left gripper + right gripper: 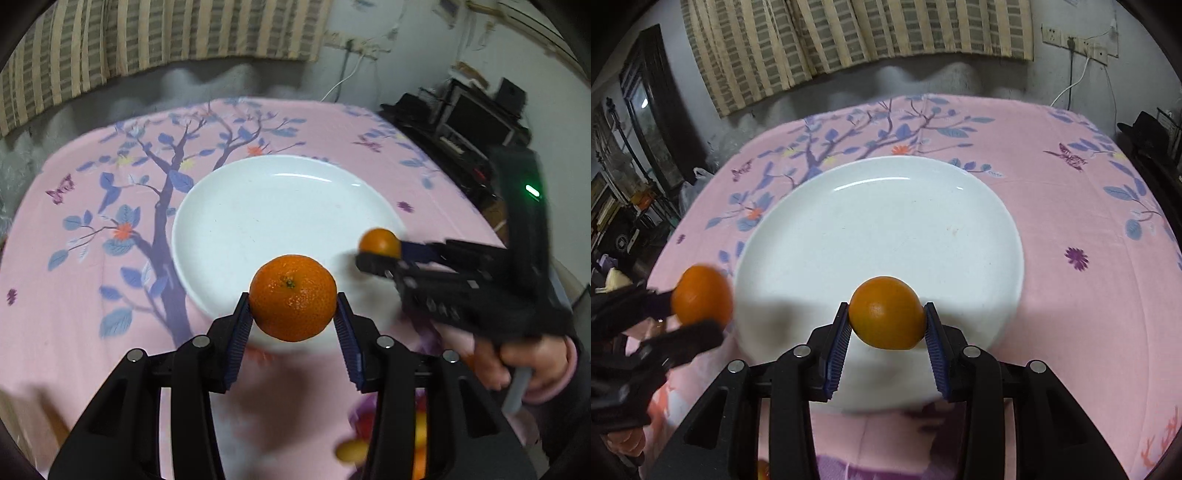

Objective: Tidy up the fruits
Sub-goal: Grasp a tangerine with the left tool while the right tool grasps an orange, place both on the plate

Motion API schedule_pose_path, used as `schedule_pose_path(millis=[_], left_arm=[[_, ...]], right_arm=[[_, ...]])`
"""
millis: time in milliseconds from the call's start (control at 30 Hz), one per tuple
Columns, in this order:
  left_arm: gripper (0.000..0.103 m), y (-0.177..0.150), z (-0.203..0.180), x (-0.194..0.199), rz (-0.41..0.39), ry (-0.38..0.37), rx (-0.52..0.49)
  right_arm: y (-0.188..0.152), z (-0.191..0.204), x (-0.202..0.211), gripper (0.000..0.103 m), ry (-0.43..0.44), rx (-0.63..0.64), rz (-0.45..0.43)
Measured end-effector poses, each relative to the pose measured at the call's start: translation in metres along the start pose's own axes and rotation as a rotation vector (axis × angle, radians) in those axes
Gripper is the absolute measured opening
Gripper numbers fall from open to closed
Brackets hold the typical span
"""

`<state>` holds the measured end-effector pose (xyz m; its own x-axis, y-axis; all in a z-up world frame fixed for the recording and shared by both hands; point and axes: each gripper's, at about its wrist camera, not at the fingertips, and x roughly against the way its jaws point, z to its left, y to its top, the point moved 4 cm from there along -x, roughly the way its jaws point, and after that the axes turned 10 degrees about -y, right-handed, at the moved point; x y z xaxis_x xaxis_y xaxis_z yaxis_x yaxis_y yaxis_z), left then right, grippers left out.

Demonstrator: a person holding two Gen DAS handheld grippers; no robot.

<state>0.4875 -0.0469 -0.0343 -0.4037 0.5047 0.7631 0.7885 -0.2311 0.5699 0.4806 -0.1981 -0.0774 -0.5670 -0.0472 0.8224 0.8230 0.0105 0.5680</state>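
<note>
My left gripper (293, 312) is shut on an orange mandarin (293, 297) and holds it above the near rim of a white plate (266, 221). My right gripper (886, 325) is shut on a second orange fruit (886, 313) above the near part of the same plate (886, 229). The plate has nothing on it. In the left wrist view the right gripper (376, 254) comes in from the right with its fruit (379, 242) at the plate's right rim. In the right wrist view the left gripper (694, 317) with its mandarin (701, 299) is at the plate's left rim.
The plate lies on a table with a pink cloth (74, 295) printed with a blue tree. More fruit (419, 439), orange and yellow, shows blurred below the left gripper. Dark shelves (472, 122) stand at the right, a striped curtain (849, 33) behind.
</note>
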Motion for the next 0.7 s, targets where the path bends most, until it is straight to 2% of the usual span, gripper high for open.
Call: schedule_pose_path(millis=[100,167,200,233,267,300,333,400,533,633,700], left_arm=[[0.044,0.009,0.011,-0.037,0.059,0.057,0.018],[0.046,0.006,0.015,-0.048,0.095,0.084,0.029],[0.056,0.004,0.017,-0.049,0.102,0.093,0.038],[0.062,0.003,0.015,-0.043,0.086,0.103,0.039],[0.073,0.002,0.016,-0.036,0.06,0.111,0.034],[0.081,0.001,0.016,-0.026,0.032,0.114,0.028],[0.084,-0.004,0.012,-0.009,0.001,0.111,0.02],[0.093,-0.013,0.009,0.02,-0.057,0.095,0.009],[0.094,-0.05,0.004,0.068,-0.119,0.076,0.003],[0.094,-0.091,0.003,0.087,-0.124,0.068,-0.006],[0.094,-0.12,0.004,0.095,-0.119,0.069,-0.011]], right_arm=[[0.001,0.001,-0.019,0.04,-0.004,0.011,0.037],[-0.001,0.0,-0.025,0.041,-0.003,0.031,0.053],[-0.002,0.0,-0.023,0.041,0.003,0.031,0.06],[-0.006,-0.001,-0.018,0.041,0.017,0.028,0.068],[-0.01,-0.004,-0.009,0.042,0.031,0.026,0.062],[-0.014,-0.007,0.004,0.048,0.041,0.025,0.041],[-0.02,-0.013,0.023,0.055,0.039,0.024,0.001],[-0.033,-0.025,0.054,0.061,0.026,0.022,-0.056],[-0.073,-0.053,0.103,0.061,0.01,-0.018,-0.106],[-0.112,-0.061,0.109,0.061,-0.073,0.006,-0.086],[-0.136,-0.063,0.105,0.061,-0.084,0.013,-0.054]])
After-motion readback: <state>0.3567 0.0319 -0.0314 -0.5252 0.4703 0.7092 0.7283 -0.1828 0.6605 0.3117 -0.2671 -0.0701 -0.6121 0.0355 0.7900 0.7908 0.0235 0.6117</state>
